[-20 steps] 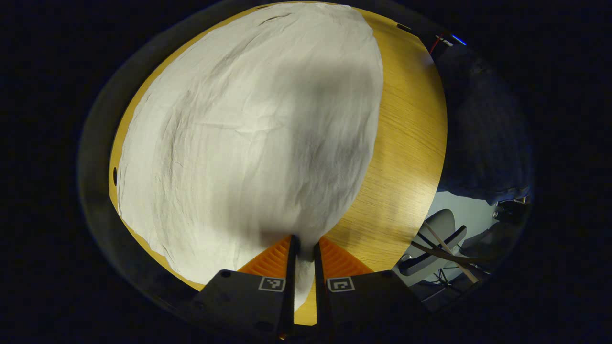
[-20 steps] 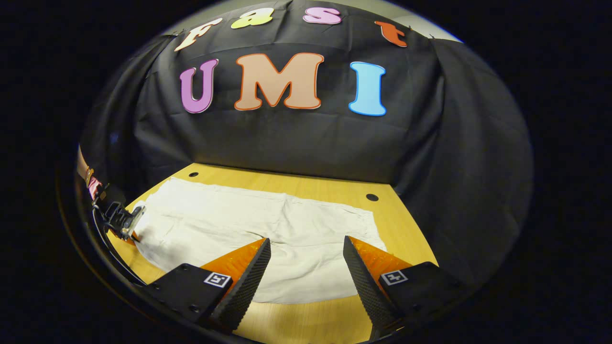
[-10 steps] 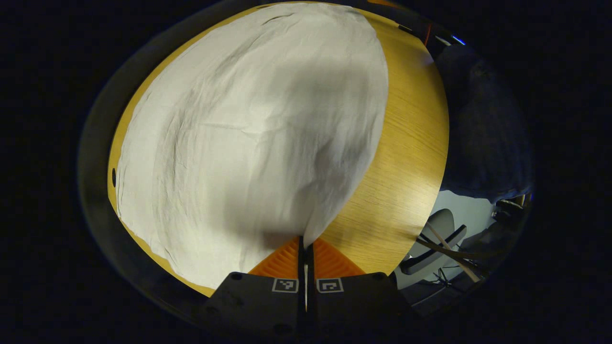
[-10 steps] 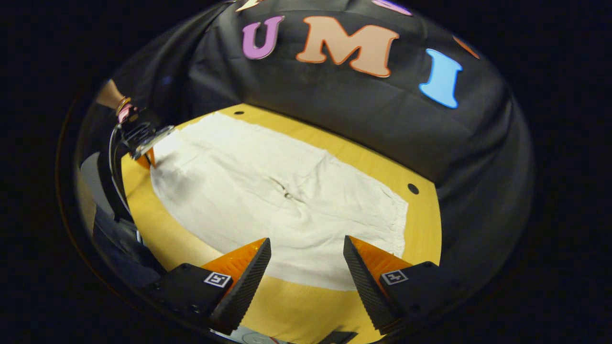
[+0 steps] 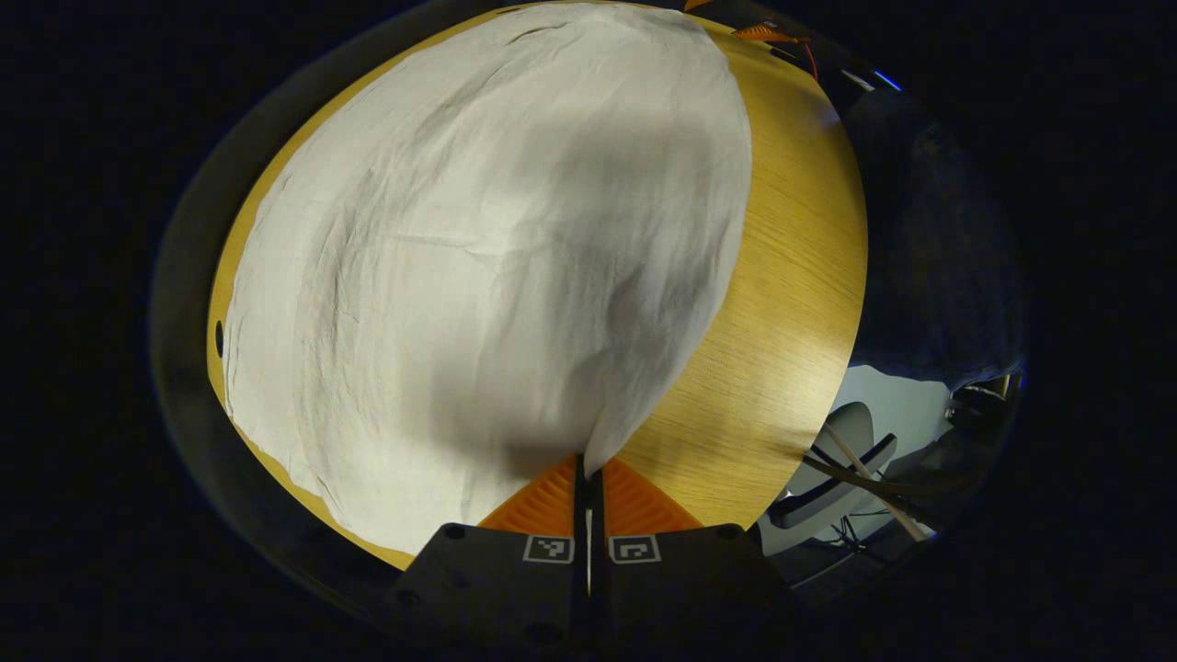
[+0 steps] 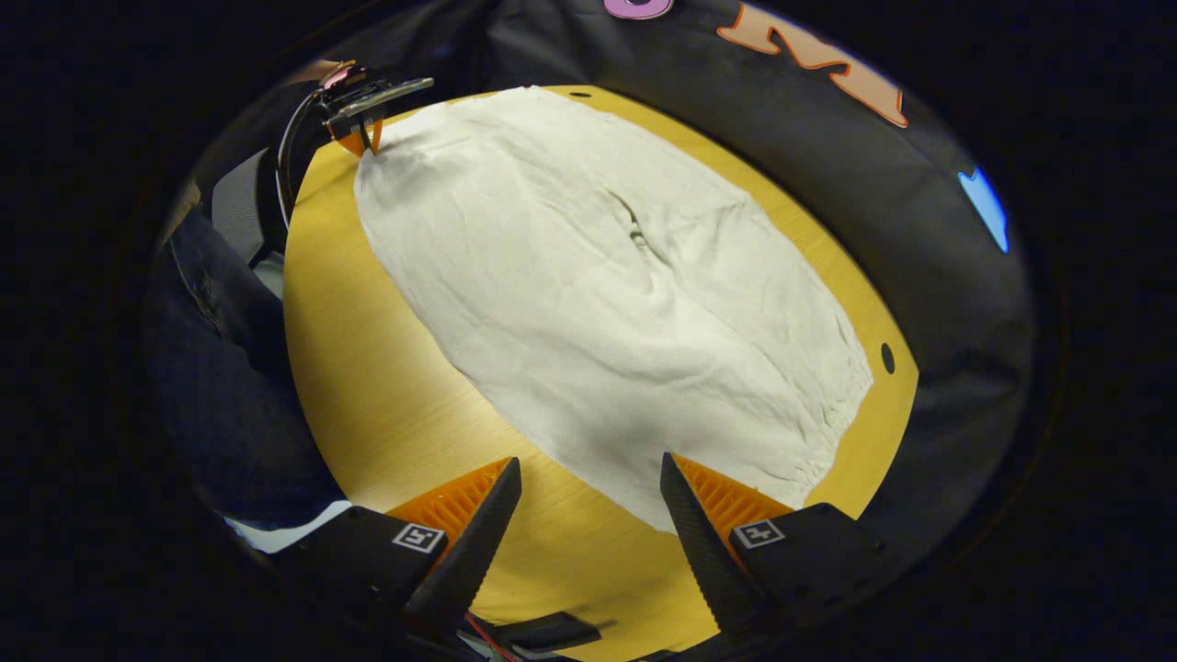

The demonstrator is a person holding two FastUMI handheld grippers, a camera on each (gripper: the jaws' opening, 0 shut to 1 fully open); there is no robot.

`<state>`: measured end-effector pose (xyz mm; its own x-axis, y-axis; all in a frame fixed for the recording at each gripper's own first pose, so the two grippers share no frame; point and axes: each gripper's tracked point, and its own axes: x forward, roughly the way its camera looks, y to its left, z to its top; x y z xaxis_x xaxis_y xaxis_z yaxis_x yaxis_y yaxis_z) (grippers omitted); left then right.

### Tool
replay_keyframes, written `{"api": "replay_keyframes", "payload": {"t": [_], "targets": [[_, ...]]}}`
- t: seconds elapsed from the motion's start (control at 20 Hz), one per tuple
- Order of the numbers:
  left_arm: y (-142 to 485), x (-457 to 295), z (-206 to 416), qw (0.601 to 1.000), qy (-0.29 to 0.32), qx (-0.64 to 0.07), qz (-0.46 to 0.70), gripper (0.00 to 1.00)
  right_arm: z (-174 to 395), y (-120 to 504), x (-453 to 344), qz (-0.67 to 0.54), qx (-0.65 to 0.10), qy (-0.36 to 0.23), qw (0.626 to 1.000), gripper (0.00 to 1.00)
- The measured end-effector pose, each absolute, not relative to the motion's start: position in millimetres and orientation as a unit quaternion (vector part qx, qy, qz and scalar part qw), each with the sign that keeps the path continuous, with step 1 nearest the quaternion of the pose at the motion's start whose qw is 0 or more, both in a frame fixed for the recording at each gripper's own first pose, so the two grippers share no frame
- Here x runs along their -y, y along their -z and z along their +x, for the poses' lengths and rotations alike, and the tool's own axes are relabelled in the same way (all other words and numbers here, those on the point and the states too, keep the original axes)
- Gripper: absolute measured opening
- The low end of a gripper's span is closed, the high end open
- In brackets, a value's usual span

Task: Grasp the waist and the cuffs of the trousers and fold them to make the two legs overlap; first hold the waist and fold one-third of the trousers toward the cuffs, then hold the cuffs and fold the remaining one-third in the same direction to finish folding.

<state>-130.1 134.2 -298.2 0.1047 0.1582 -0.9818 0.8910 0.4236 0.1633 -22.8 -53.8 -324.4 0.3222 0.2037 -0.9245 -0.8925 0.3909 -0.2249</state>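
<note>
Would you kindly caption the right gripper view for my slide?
Open right gripper hovers over the white trousers' corner on the wooden table.

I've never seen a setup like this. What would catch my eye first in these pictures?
The big pale trousers spread flat across most of the yellow wooden table. At their far corner the left gripper pinches the cloth, while the right gripper hangs open just above the near corner by the gathered waist.

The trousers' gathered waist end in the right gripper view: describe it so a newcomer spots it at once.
Start at the round wooden table, which the spread off-white cloth trousers cross diagonally. Follow them to the end nearest the open right gripper, beside a dark hole in the tabletop. This gathered waist edge is puckered; the far corner is pinched by the left gripper.
</note>
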Motion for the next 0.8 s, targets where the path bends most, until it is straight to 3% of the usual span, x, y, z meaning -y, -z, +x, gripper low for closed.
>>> {"api": "replay_keyframes", "payload": {"t": [0.35,0.45,0.5,0.55,0.6,0.65,0.75,0.8], "targets": [[298.8,-134.8,-129.5,0.596,0.3,-0.598,0.444,0.0,-14.7,355.0,62.3,-0.411,-0.484,-0.403,0.659,0.97],[299.0,-134.7,-129.2,0.596,0.297,-0.599,0.444,0.0,-17.9,358.4,61.4,-0.41,-0.495,-0.412,0.646,0.9],[299.6,-134.6,-128.9,0.596,0.296,-0.599,0.444,0.0,-17.2,358.4,60.7,-0.41,-0.5,-0.414,0.641,0.94],[299.4,-134.8,-129.1,0.596,0.296,-0.599,0.445,0.0,-16.7,359.1,61.7,-0.411,-0.506,-0.411,0.638,0.87],[299.3,-134.3,-129.5,0.596,0.296,-0.599,0.446,0.0,-15.9,357.3,61.9,-0.411,-0.511,-0.408,0.635,0.94],[299.5,-134.0,-129.2,0.596,0.295,-0.599,0.445,0.0,-15.7,358.6,61.8,-0.413,-0.517,-0.402,0.633,0.93],[300.7,-133.5,-128.9,0.596,0.296,-0.6,0.444,0.0,-15.7,359.4,61.7,-0.421,-0.526,-0.392,0.626,0.87],[300.9,-132.5,-129.0,0.596,0.296,-0.601,0.443,0.0,-15.4,358.2,61.0,-0.427,-0.527,-0.39,0.622,0.75]]}}
